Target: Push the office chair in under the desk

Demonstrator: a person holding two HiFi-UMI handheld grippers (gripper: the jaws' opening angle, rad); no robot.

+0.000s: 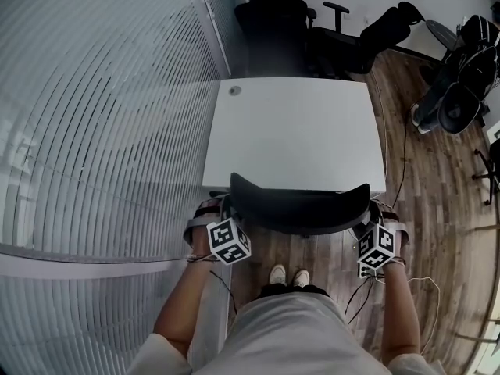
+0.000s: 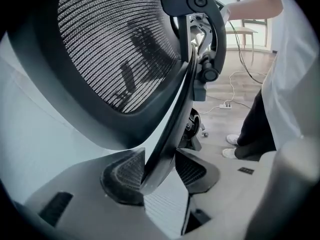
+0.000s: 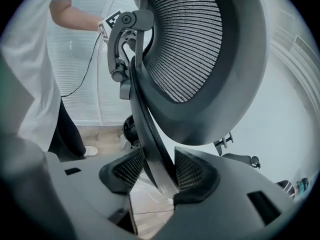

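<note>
Both the left gripper [image 2: 160,171] and the right gripper [image 3: 160,176] pinch the rim of the office chair [image 1: 301,201] between their fingers [image 2: 122,176]; uneven shoving could twist it free.

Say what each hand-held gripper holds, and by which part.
Both clamp the office chair by the rim of its backrest: the left hand-held gripper at one side, the right hand-held gripper at the other.

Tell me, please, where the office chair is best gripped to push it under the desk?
Take the office chair by the thin rim of its backrest, one gripper at each end, from behind. The rim is slim enough to sit between the jaws, as the left gripper and right gripper have it, and the desk lies straight ahead, so the push should stay even.
</note>
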